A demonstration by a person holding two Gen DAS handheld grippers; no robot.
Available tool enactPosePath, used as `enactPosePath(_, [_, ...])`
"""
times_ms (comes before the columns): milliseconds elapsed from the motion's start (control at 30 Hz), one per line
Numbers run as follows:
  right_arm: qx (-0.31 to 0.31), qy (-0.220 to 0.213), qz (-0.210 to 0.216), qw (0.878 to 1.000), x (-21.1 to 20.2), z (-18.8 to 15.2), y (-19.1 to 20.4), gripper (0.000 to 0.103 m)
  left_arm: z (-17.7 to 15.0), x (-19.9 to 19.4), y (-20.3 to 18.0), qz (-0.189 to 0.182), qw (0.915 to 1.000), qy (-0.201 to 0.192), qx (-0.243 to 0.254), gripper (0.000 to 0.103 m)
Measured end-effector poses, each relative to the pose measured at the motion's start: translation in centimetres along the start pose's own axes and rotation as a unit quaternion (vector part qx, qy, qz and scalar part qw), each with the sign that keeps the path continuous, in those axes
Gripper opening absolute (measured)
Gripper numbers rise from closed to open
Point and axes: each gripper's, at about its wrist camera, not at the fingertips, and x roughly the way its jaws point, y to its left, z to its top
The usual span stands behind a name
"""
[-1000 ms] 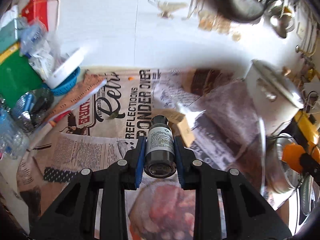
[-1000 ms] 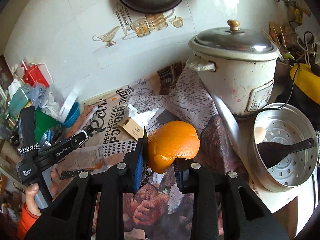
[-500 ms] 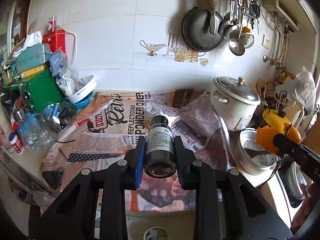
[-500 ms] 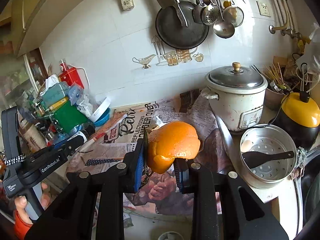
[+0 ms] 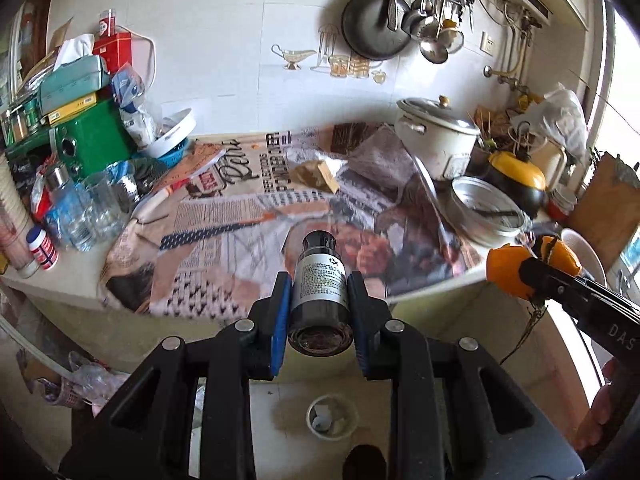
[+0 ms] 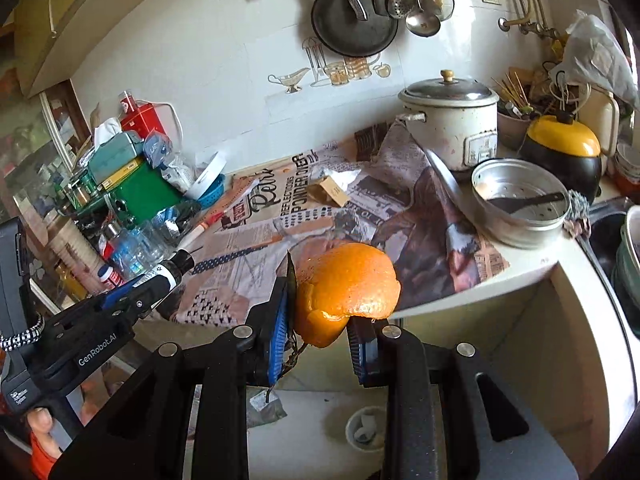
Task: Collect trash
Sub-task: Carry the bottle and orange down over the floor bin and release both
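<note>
My left gripper point(image 5: 319, 300) is shut on a dark small bottle point(image 5: 319, 280) with a white label, held out in front of the counter edge. It also shows in the right wrist view point(image 6: 168, 274). My right gripper point(image 6: 320, 316) is shut on a piece of orange peel point(image 6: 346, 284), also seen in the left wrist view point(image 5: 508, 266). A small round trash bin point(image 5: 332, 416) stands on the floor below both grippers; it shows in the right wrist view point(image 6: 365, 426) too. A crumpled brown paper scrap point(image 5: 316, 174) lies on the newspaper-covered counter point(image 5: 224, 216).
A white rice cooker point(image 6: 452, 120), a metal steamer pot point(image 6: 520, 200) with a black spatula, and a yellow-topped appliance point(image 6: 562, 148) stand at the right. Boxes, bottles and a green box point(image 5: 92, 136) crowd the left end. A sink point(image 6: 608, 236) lies far right.
Both grippers have pulled back and up from the counter, holding the bottle and peel. The counter edge, the floor and the trash bin have come into view.
</note>
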Motion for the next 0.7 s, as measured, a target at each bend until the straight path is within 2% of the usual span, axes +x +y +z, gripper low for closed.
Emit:
enactPosePath(200, [0.013, 0.030, -0.004, 0.999, -1.6, -3.5, 2.1, 0.024, -3.6, -2.6, 1.3, -0.006, 0.9995, 0.030, 0.003, 0.027])
enactPosePath(367, [0.016, 0.059, -0.004, 0.998, -1.7, -5.4, 2.5, 0.024, -6.1, -3.0, 1.8, -0.007, 0.9984, 0.056, -0.011, 0.027])
enactPosePath(533, [0.019, 0.098, -0.002, 0.995, 0.5, -8.3, 1.4, 0.024, -9.1, -0.4, 1.5, -0.008, 0.9951, 0.094, -0.028, 0.027])
enactPosePath(700, [0.025, 0.142, -0.006, 0.990, 4.0, -11.5, -1.3, 0.025, -13.3, 4.6, 0.2, -0.003, 0.9893, 0.139, -0.044, 0.027])
